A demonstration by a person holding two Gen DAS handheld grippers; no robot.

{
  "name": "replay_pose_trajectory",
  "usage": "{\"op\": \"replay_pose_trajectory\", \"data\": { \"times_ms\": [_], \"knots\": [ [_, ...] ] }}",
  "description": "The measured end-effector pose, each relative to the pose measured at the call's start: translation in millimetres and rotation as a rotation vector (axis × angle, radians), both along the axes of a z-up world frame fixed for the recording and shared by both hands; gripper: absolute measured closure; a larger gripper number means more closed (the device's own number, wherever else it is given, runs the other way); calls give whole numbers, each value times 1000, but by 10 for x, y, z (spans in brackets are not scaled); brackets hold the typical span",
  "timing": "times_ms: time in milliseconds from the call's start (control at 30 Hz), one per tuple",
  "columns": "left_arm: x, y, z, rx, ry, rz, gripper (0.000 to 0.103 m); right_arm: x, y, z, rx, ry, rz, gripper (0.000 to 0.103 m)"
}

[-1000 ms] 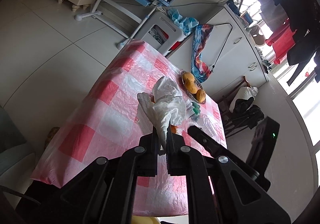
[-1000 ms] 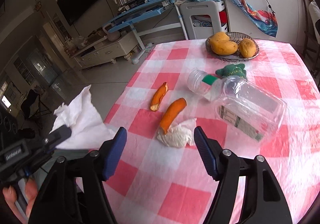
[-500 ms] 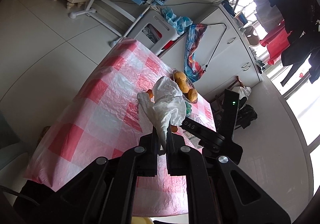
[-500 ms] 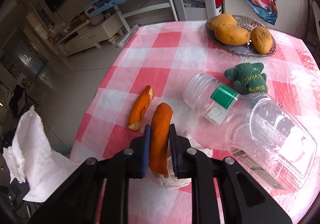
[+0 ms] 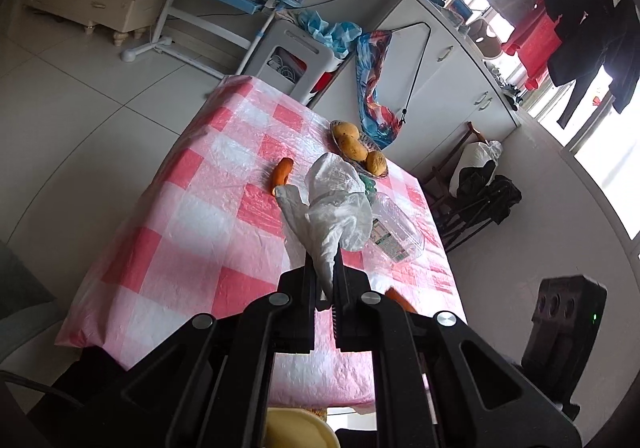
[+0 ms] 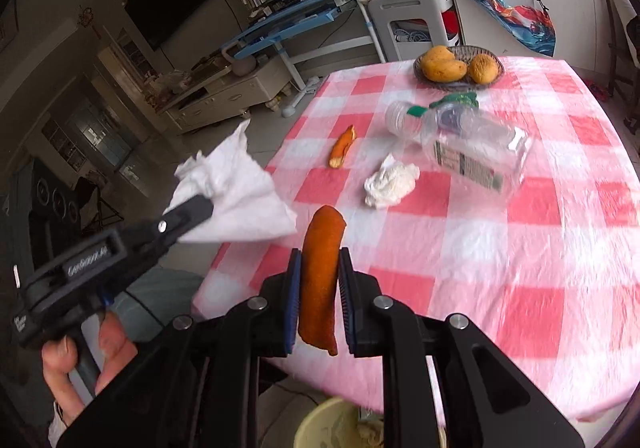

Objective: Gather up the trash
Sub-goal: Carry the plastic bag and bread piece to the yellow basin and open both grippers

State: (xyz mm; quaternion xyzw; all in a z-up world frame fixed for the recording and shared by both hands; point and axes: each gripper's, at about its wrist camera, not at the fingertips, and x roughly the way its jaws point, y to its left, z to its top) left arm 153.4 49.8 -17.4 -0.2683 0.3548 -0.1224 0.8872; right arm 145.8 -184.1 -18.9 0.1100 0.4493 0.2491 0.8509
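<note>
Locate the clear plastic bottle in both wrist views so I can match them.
Left wrist: the clear plastic bottle lies right of centre, partly behind the held tissue.
Right wrist: bottle lies on its side, upper right of centre.
Shared landmark: the fruit basket just beyond it on the table.

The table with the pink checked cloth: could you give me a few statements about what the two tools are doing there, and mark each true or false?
1. The right tool grips an orange peel. True.
2. The left tool is open. False: it is shut on a white tissue.
3. A second orange peel lies on the table. True.
4. The clear plastic bottle stands upright. False: it lies on its side.
5. The crumpled tissue sits in the fruit basket. False: it lies on the cloth.
</note>
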Motion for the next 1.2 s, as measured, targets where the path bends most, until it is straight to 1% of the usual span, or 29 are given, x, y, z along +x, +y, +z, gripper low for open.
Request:
{"op": "replay_pose_trajectory", "data": {
  "times_ms": [133, 200, 300, 367, 400, 467, 533, 600, 667, 767, 833, 967, 1033, 1067, 1100, 1133, 1167, 1200],
  "knots": [
    [-237, -62, -83, 20, 24, -14, 96, -558, -28, -280, -38, 73, 32, 84],
    [-359, -101, -103, 33, 28, -25, 96, -758, -24, -449, -48, 118, 39, 84],
    [-537, -160, -136, 53, 38, -44, 96, -919, 11, -665, -76, 168, 37, 83],
    [-653, -187, -162, 65, 46, -53, 96, -943, 44, -743, -101, 210, 48, 80],
    [-710, -197, -173, 71, 51, -58, 96, -954, 56, -719, -110, 198, 41, 78],
    [-807, -228, -187, 84, 59, -69, 96, -977, 56, -610, -110, 148, 28, 57],
    [-889, -250, -199, 95, 68, -81, 96, -1068, -21, -475, -102, 86, -4, 52],
    [-948, -288, -221, 110, 83, -97, 96, -1100, -114, -343, -75, 30, -40, 49],
    [-980, -352, -256, 140, 107, -124, 96, -1204, -274, -200, -63, -50, -89, 39],
    [-1027, -476, -345, 182, 161, -183, 96, -1260, -451, -5, -48, -171, -167, 34],
    [-1066, -591, -429, 228, 206, -239, 96, -1284, -538, 45, -38, -210, -217, 29],
    [-1182, -852, -618, 310, 304, -383, 96, -1235, -620, -33, -17, -186, -255, 29],
    [-1231, -946, -687, 347, 329, -432, 95, -1221, -609, -38, -19, -188, -257, 28],
    [-1247, -977, -696, 364, 328, -443, 93, -1231, -606, -40, -21, -191, -258, 27],
    [-1253, -996, -696, 374, 323, -451, 87, -1229, -603, -42, -24, -194, -261, 26],
    [-1259, -997, -684, 376, 316, -451, 78, -1280, -620, -36, -25, -195, -264, 25],
    [-1262, -984, -663, 371, 304, -442, 71, -1300, -643, -34, -24, -194, -268, 24],
    [-1262, -955, -637, 360, 290, -427, 60, -1301, -653, -40, -22, -190, -274, 24]
  ]
}}
